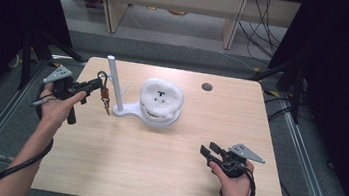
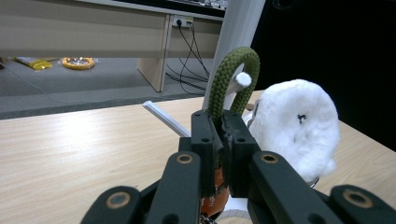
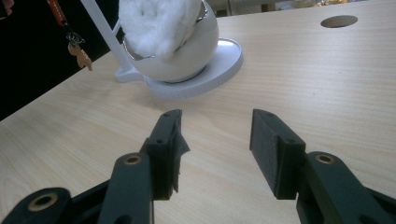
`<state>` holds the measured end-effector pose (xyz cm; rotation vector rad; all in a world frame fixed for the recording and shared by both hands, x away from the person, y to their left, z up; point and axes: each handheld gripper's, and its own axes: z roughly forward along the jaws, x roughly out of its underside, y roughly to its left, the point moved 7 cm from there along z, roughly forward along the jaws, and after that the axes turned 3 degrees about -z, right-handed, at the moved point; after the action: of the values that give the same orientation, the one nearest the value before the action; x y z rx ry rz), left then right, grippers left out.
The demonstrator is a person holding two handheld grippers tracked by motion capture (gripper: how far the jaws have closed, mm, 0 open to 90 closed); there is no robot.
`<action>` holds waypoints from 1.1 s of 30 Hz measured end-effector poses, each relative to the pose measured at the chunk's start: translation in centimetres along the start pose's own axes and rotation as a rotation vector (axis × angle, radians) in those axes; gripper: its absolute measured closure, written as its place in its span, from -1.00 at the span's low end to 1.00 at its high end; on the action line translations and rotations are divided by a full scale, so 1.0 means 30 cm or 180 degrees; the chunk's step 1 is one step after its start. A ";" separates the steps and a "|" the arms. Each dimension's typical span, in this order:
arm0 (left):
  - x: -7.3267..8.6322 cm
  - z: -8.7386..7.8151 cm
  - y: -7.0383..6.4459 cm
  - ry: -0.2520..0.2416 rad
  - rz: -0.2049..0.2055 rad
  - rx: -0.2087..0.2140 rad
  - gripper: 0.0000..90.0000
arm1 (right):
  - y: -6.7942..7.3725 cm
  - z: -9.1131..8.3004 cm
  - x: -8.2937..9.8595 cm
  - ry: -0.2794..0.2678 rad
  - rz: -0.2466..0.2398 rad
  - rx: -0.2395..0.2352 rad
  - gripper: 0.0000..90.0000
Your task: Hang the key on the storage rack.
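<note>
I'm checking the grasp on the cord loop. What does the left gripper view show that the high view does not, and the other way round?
The left gripper view alone shows the grip close up: the left claw shut on the green cord loop, which arches above the jaws beside a white peg tip.

The high view alone shows the right claw, open, low over the table, and the keychain's charm hanging below the left claw.

Both show the white post and the fluffy white plush.
</note>
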<state>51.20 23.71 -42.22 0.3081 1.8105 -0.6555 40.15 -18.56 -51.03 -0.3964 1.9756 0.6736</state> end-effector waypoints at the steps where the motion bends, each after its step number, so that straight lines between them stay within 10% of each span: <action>1: 0.003 0.002 0.001 0.0014 -0.0003 -0.0008 0.88 | 0.000 0.000 0.000 0.0001 0.0001 -0.0001 0.21; 33: 0.060 0.075 -0.002 0.0039 0.0114 -0.0202 0.84 | -0.010 0.002 0.005 -0.0044 -0.0169 0.0015 0.17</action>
<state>52.33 22.16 -44.36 0.3018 1.8296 -0.5710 40.29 -18.76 -51.26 -0.4387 1.9466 0.6363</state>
